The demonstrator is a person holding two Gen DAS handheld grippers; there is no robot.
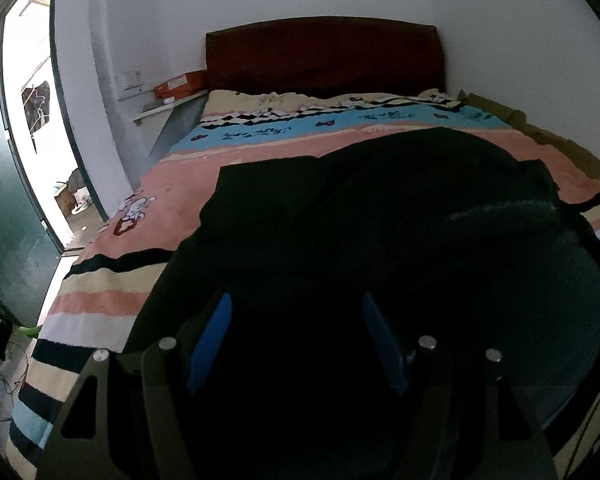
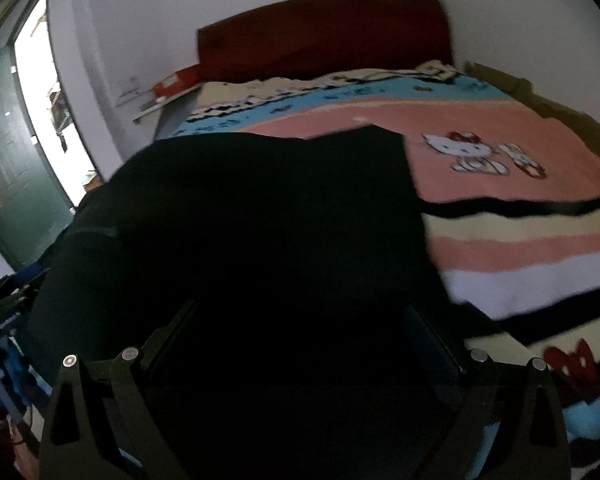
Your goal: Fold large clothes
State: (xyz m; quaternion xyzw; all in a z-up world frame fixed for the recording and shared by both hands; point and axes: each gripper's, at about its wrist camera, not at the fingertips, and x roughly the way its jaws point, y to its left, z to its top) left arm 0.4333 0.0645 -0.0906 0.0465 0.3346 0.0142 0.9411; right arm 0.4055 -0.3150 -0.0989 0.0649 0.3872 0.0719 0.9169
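- My left tongs (image 1: 296, 320) stand wide at the bottom centre of the left wrist view, blue pads (image 1: 214, 336) well apart. Dark cloth fills the gap between them, but the pads do not press on it as far as I can see.
- My right tongs (image 2: 300, 320) sit at the bottom centre of the right wrist view with the jaws spread about as wide as they go. The fingers are dark against dark cloth, and I see nothing clamped between them.
- The black garment (image 1: 380, 208) lies on the bed, filling the centre and lower half of both views. In the left wrist view its far edge reaches up to the middle of the frame; in the right wrist view a straight edge runs down its right side and a corner points to the upper centre.
- The blanket (image 2: 520, 240) under it is striped pink, cream, white, black and blue, with a cartoon cat (image 2: 460, 148) at the right of the right wrist view.
- A dark red headboard (image 1: 324, 56) stands against the white wall at the top centre.
- An orange box (image 1: 180, 84) rests on a shelf just left of the headboard.
- A green door (image 1: 4, 184) stands open at the far left, bright daylight beside it.
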